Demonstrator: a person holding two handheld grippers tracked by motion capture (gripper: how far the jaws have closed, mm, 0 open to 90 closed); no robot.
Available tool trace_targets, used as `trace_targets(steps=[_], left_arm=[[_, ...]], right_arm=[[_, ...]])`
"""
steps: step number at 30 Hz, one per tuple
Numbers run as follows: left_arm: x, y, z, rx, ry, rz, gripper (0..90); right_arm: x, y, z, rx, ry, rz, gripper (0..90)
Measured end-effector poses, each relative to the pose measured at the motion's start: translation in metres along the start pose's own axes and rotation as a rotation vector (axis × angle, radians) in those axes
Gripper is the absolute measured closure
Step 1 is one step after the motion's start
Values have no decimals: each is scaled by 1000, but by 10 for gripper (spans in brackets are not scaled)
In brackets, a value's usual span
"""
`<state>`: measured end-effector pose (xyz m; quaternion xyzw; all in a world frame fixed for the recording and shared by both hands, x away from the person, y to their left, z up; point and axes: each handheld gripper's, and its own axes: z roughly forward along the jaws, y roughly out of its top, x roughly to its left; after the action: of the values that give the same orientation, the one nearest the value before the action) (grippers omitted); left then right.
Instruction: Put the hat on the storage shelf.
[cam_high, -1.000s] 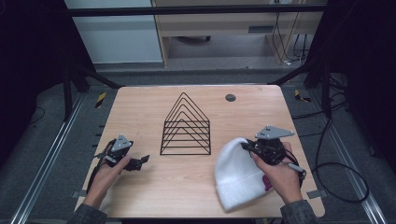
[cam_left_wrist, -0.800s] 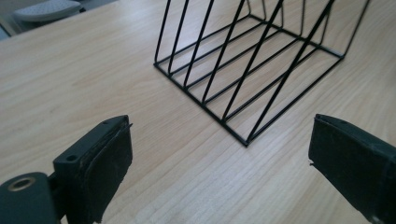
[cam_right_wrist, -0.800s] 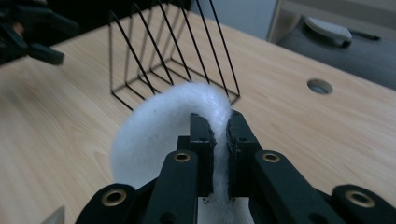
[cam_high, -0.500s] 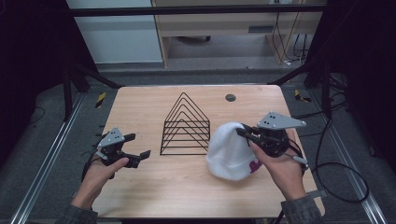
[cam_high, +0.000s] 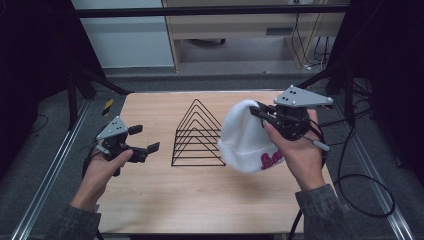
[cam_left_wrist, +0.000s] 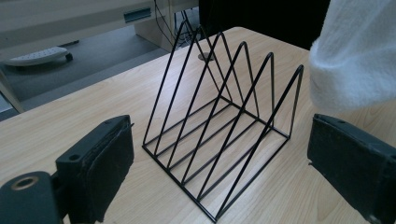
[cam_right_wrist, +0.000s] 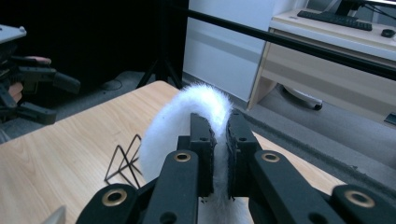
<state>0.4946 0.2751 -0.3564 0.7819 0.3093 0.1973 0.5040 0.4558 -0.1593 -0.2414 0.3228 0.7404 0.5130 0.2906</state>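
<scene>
Right gripper (cam_high: 259, 111) has its jaws nearly closed on a fold of the white hat (cam_high: 245, 137), with only the pinched fleece between the pads, as the right gripper view shows (cam_right_wrist: 218, 135). It holds the hat clear of the table (cam_high: 200, 200), and the hat hangs down from the jaws toward 7 o'clock in the high view, the red lettering at its lower edge. The main risk, as I judge it, is the grip: the jaws bite only a thin edge of soft cloth, so a quick swing could let the hat slide out and drop. A second risk is the rack (cam_high: 196, 135), which stands just beside the hat at 9 o'clock of it; its thin wire peaks could catch the loose fabric, and a snag could tip or drag so light a rack.

Left gripper (cam_high: 142, 140) is wide open and holds nothing, well apart from the hat at 9 o'clock of the rack. In the left gripper view the rack (cam_left_wrist: 224, 135) stands between its pads and the hat (cam_left_wrist: 355, 56) hangs at 2 o'clock.
</scene>
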Motion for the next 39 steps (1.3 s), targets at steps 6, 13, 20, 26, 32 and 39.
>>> trace_targets(steps=[6,13,20,26,32,39], left_arm=[[-5,11,4,13,-12,27,76],[-14,40,18,42,-41,75,77],[-18,53,27,21,-69,78,101],[-15,56,23,10,-52,61,135],[-15,66,22,7,-47,55,147],[-18,87,30,12,-37,82,147]], right_arm=[[-3,9,5,-10,-21,1,838],[-4,23,13,-22,-48,-12,838],[-10,38,24,-42,-55,-11,837],[-9,53,37,-41,-46,-27,836],[-8,68,46,-64,-36,-25,836],[-3,87,55,-108,-42,-29,836]])
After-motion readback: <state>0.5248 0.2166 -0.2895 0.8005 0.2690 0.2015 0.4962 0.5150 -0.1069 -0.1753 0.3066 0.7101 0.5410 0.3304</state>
